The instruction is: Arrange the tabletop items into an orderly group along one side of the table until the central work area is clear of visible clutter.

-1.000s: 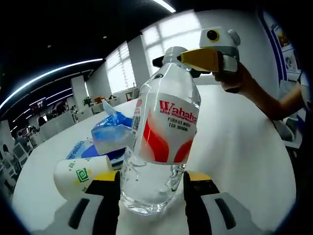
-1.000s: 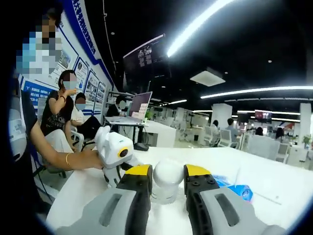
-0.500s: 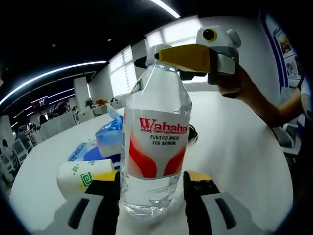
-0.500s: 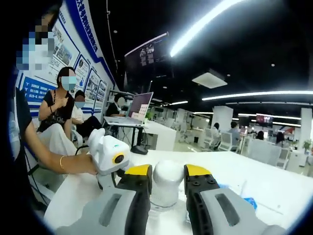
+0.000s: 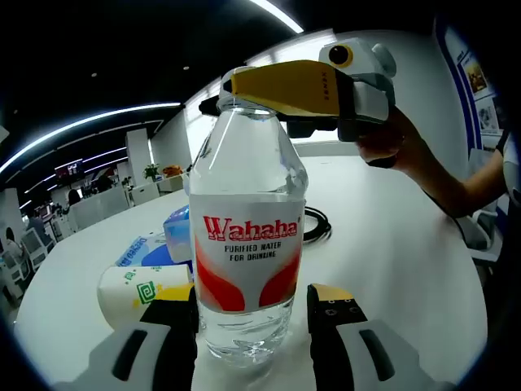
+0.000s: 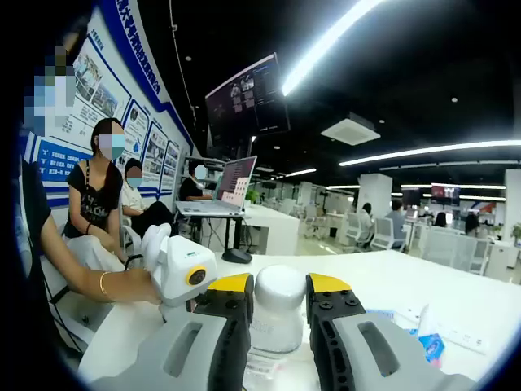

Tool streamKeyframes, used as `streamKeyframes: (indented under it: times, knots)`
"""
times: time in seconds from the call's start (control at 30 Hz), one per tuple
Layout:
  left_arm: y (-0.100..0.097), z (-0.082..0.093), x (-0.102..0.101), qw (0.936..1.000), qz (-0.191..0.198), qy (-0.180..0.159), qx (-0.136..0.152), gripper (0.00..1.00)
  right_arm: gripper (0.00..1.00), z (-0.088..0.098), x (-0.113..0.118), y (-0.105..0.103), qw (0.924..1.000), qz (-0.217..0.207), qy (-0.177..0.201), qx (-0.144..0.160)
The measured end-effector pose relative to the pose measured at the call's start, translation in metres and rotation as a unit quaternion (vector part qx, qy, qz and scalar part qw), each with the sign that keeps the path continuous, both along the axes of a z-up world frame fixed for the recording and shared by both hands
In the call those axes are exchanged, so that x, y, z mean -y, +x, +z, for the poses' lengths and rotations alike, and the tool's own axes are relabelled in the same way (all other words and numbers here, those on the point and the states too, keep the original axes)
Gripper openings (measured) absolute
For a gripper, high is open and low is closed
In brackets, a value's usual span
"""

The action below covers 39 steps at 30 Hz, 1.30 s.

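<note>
A clear Wahaha water bottle (image 5: 248,244) with a red and white label stands upright on the white table (image 5: 391,269). My left gripper (image 5: 252,297) is shut on its lower body. From the upper right a hand holds my right gripper (image 5: 244,91), whose yellow jaws clamp the bottle's top. In the right gripper view the white bottle cap (image 6: 279,297) sits squeezed between the yellow-tipped jaws of my right gripper (image 6: 278,285). The left gripper (image 6: 186,273) shows just left of it, held by a hand with a bracelet.
A paper cup (image 5: 142,293) with a green logo lies on its side left of the bottle. Behind it sits a blue tissue pack (image 5: 175,236), and a black cable (image 5: 317,224) coils to the right. A laptop (image 6: 224,191) and seated people are beyond the table edge.
The bottle has gone from tilted to upright, and its label now faces the left camera. The right gripper looms closer over the cap. Both grips have held.
</note>
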<state>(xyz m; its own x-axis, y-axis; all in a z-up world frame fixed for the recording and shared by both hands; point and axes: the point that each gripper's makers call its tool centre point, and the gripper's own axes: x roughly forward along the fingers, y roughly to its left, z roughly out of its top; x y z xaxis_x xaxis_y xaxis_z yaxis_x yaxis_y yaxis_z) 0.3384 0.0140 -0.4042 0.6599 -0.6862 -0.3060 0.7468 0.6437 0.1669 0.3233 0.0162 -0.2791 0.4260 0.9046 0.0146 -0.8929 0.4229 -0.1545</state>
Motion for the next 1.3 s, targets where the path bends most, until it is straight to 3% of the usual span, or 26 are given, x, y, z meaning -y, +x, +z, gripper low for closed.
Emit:
streamKeyframes:
  times: [0.8, 0.93, 1.07, 1.3]
  knots:
    - [0.006, 0.001, -0.008, 0.9998, 0.02, 0.005, 0.007, 0.54, 0.23, -0.006, -0.035, 0.005, 0.9997, 0.018, -0.005, -0.013]
    - [0.007, 0.0, -0.009, 0.9994, 0.023, 0.018, 0.016, 0.51, 0.23, -0.007, -0.034, 0.008, 0.9993, 0.022, 0.012, -0.028]
    - [0.009, 0.012, -0.01, 0.999, 0.028, -0.01, 0.032, 0.48, 0.23, -0.007, -0.036, 0.007, 0.9993, 0.022, 0.009, -0.028]
    - [0.011, 0.022, -0.014, 0.9974, 0.038, -0.056, 0.026, 0.44, 0.23, -0.007, -0.036, 0.007, 0.9992, 0.027, 0.01, -0.027]
